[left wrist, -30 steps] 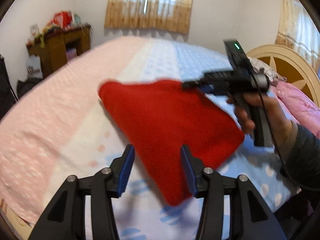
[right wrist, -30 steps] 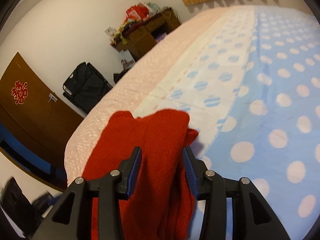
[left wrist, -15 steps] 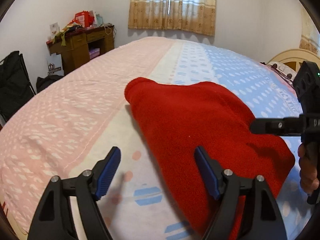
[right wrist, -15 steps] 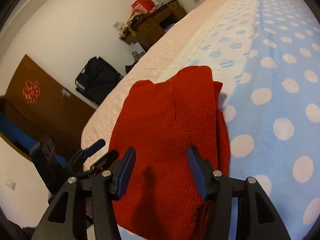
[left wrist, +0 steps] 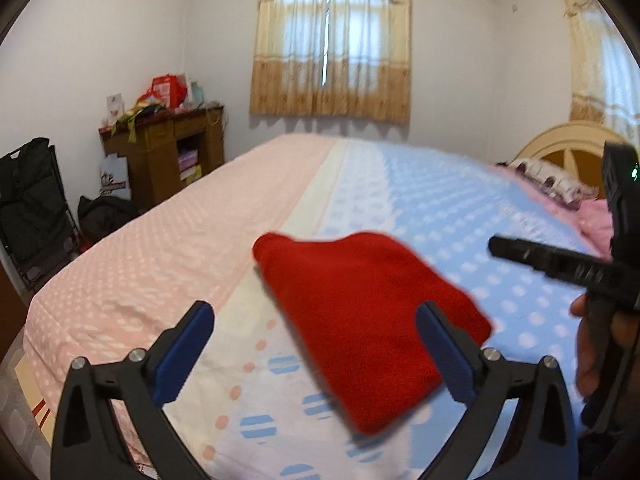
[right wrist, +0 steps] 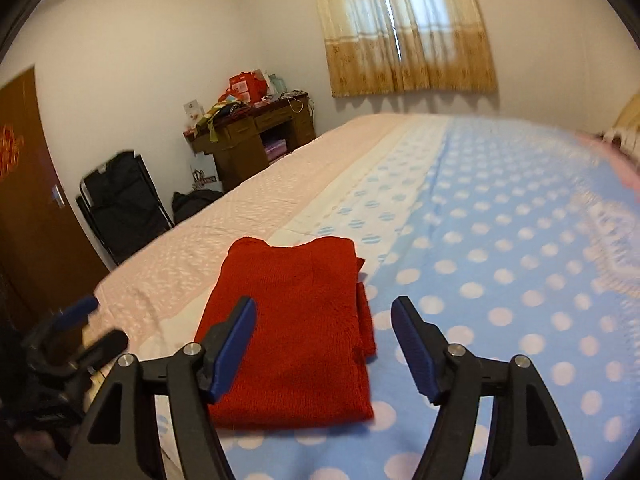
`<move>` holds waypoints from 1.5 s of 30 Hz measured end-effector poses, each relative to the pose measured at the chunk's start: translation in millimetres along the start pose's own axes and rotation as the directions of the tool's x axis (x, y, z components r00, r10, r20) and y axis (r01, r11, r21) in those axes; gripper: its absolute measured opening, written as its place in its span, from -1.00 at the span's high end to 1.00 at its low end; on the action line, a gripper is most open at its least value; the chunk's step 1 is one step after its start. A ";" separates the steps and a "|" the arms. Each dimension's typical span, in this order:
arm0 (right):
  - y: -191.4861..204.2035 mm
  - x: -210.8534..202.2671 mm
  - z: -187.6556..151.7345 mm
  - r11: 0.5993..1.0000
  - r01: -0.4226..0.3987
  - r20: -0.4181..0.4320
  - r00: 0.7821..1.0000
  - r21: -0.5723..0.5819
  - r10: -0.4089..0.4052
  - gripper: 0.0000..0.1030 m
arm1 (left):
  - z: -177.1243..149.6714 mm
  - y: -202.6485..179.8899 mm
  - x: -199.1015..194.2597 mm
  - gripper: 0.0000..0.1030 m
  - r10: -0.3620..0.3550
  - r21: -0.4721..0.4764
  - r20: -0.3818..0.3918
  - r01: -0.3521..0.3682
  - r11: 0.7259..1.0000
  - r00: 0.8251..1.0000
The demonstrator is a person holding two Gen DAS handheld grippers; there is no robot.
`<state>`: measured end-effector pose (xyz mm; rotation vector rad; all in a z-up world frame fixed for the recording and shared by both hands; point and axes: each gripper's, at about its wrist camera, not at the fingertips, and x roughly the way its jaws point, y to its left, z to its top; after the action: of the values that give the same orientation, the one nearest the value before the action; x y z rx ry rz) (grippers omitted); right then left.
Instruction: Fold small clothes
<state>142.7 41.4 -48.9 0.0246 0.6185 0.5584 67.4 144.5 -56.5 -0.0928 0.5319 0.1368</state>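
Red knit sweater [right wrist: 296, 332] lies folded flat on the dotted bedsheet [right wrist: 500, 248], near the bed's edge. Left gripper [left wrist: 316, 356] and right gripper [right wrist: 324, 344] have just been opening; both are wide apart and hold nothing. Risk: soft, loose knit, so a snagging pad could undo the fold.

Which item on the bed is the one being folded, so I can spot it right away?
Find the big bed with its pink, white and blue dotted cover. Near its close end, where the white strip meets the blue, lies a folded red knit garment, flat and free of both grippers. It is the only solid red thing on the pale cover.
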 end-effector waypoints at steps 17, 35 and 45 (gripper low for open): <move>30.7 -55.7 -5.4 0.994 0.035 0.113 0.993 -0.104 -0.023 -0.43 | 10.4 -11.8 -31.8 -1.00 -0.038 0.010 0.094 0.038 0.999 0.995; 31.3 -58.8 -9.7 0.995 0.030 0.106 0.994 -0.092 -0.020 -0.43 | 6.7 -18.2 -31.0 -1.00 -0.042 0.017 0.086 0.041 0.999 0.995; 35.0 -58.9 -13.2 0.996 0.024 0.094 0.995 -0.086 -0.016 -0.43 | 6.5 -18.3 -31.4 -1.00 -0.040 0.017 0.086 0.039 0.999 0.996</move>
<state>78.7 39.7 -21.3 -0.0374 0.5027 0.5609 46.6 123.9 -34.0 -0.0821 0.4447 0.0979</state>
